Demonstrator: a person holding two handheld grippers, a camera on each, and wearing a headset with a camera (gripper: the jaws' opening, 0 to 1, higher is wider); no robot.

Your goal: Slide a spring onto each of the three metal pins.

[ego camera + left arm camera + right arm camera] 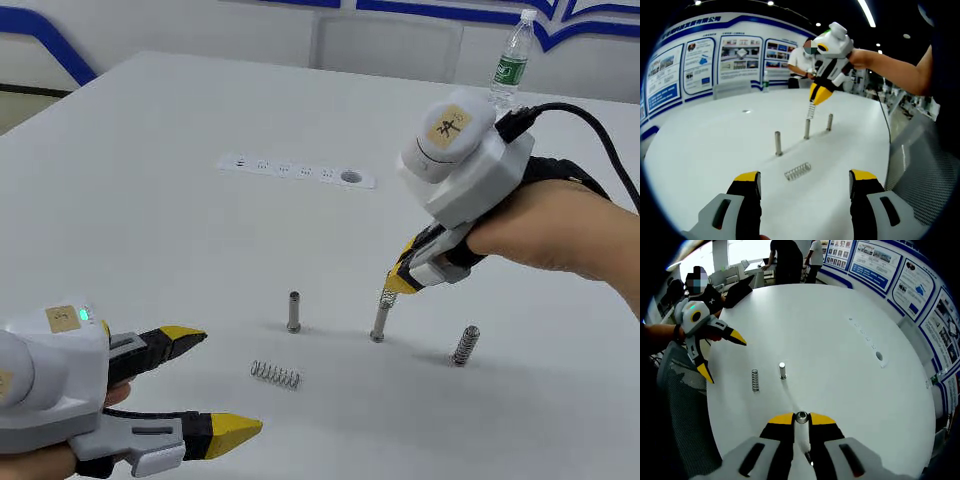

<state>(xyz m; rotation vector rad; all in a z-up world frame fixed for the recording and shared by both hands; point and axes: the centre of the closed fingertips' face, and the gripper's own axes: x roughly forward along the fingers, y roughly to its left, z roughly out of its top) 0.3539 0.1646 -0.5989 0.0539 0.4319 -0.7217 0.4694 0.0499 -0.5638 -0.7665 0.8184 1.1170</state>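
One spring [388, 299] half hidden by right gripper [393, 286] (over middle pin [379, 324]).

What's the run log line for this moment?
right gripper: shut on coiled metal spring atop middle steel pin | left gripper: open | sprung pin: done | bare pin: waiting | loose spring: lying on white table

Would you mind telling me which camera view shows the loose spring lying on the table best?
The head view: the loose spring lies unobstructed, coils distinct, near the bare pin. The left gripper view shows it ahead of the open left claw; the right gripper view shows it small, beside that pin.
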